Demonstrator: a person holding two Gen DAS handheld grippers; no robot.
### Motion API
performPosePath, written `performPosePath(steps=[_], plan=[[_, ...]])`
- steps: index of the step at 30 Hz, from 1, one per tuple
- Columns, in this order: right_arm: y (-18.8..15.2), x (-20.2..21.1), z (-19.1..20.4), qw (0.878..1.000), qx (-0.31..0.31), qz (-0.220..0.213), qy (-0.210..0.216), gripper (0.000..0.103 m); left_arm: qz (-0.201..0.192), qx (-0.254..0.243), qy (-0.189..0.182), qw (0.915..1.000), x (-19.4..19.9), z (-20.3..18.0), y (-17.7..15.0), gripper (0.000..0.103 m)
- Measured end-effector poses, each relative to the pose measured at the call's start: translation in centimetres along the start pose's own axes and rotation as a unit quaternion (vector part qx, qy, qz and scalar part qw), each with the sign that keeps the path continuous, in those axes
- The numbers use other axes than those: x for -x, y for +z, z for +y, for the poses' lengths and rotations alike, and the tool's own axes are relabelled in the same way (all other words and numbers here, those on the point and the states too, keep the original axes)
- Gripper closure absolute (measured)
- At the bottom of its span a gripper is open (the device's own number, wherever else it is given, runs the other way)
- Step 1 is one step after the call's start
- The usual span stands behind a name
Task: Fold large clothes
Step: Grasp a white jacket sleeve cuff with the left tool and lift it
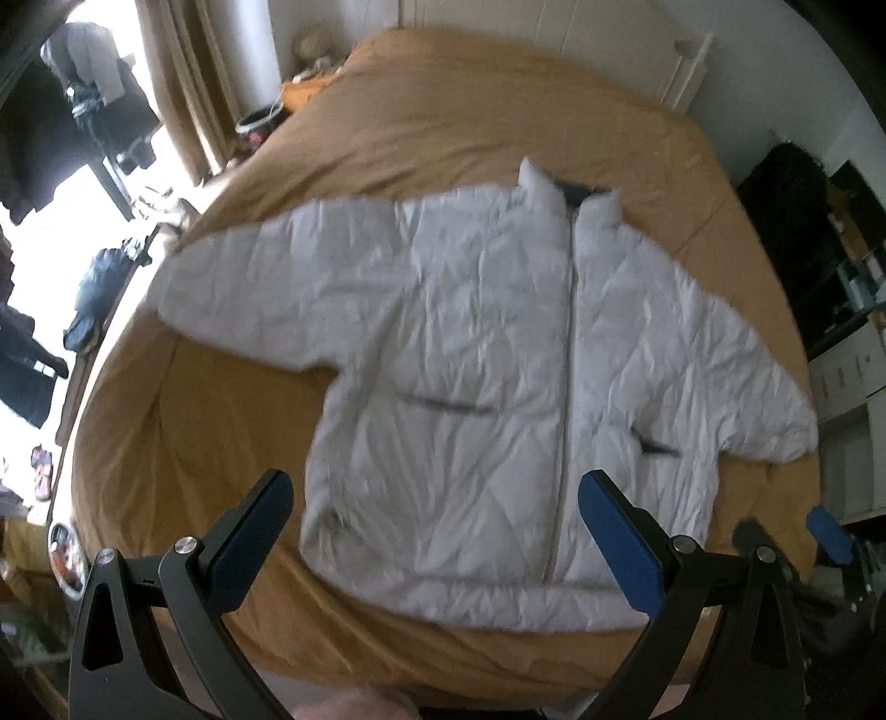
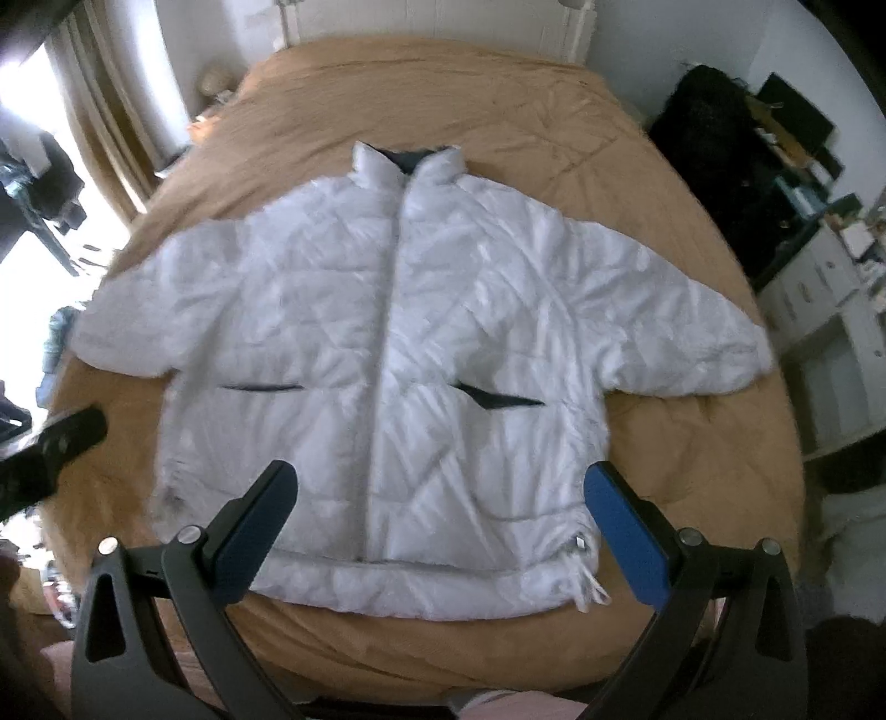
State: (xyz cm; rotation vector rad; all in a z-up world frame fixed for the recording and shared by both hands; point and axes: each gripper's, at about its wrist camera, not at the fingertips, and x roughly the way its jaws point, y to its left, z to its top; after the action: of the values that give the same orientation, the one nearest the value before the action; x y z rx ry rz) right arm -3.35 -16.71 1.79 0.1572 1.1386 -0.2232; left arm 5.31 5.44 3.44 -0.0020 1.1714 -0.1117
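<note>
A white quilted puffer jacket [image 1: 487, 354] lies flat, front up and zipped, on the tan bed [image 1: 443, 127], sleeves spread to both sides, collar at the far end. It also shows in the right wrist view [image 2: 410, 354]. My left gripper [image 1: 434, 498] is open and empty, held above the jacket's hem. My right gripper [image 2: 440, 493] is open and empty, also above the hem. The right gripper's blue pad shows at the left wrist view's right edge [image 1: 828, 526]. The left gripper's black finger shows at the right wrist view's left edge [image 2: 50, 448].
The bed [image 2: 443, 88] has a white headboard [image 1: 609, 50] at the far end. Curtains and a bright window [image 1: 55, 210] are at left, with clutter on the floor. A dark heap [image 2: 714, 127] and white drawers [image 2: 830, 332] stand at right.
</note>
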Motion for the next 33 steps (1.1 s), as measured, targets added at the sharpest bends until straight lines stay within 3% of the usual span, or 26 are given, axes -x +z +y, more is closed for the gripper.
performPosePath(steps=[6,9,11,14,18,20,24,27,28,30,31,33], plan=[[3.4,-1.4,1.2,0.997,0.061,0.025,0.048,0.000,-0.018,0.060,-0.025,0.9977,-4.0,6.6,6.4,0.000],[5.3,-3.9,1.1,0.994,0.062,0.040,0.086,0.000,-0.009,0.105,-0.060,0.9926,-8.7,12.7,8.9,0.000],[7.0,-5.6,0.8,0.991,0.062,0.010,0.115,0.000,-0.021,0.152,-0.042,0.9873,-11.9,18.1,9.4,0.000],[9.2,-8.7,0.9,0.992,0.079,-0.015,0.101,0.000,-0.018,0.202,-0.002,0.9792,-17.1,25.9,9.8,0.001],[11.8,-13.9,1.3,0.993,0.084,-0.015,0.083,0.000,-0.007,0.239,0.034,0.9703,-23.0,33.7,10.3,0.001],[12.6,-16.5,1.7,0.993,0.087,-0.008,0.079,0.000,-0.014,0.253,0.022,0.9672,-25.5,36.0,11.0,0.001],[12.9,-20.7,2.2,0.992,0.103,0.016,0.070,0.000,-0.028,0.328,-0.037,0.9434,-29.6,40.2,11.9,0.007],[13.2,-23.0,2.1,0.992,0.108,0.021,0.062,0.000,-0.030,0.356,-0.040,0.9331,-31.9,41.7,12.2,0.011],[13.3,-23.7,2.1,0.992,0.105,0.020,0.062,0.000,-0.033,0.361,-0.037,0.9314,-32.3,42.0,12.3,0.015],[13.4,-24.9,1.9,0.993,0.099,0.022,0.058,0.000,-0.047,0.364,-0.026,0.9298,-32.6,42.7,12.3,0.038],[13.4,-25.5,1.9,0.994,0.094,0.024,0.054,0.000,-0.051,0.363,-0.018,0.9303,-32.7,42.9,12.3,0.065],[13.4,-26.3,1.8,0.995,0.085,0.028,0.052,0.000,-0.059,0.375,-0.049,0.9238,-32.8,43.4,12.1,0.081]])
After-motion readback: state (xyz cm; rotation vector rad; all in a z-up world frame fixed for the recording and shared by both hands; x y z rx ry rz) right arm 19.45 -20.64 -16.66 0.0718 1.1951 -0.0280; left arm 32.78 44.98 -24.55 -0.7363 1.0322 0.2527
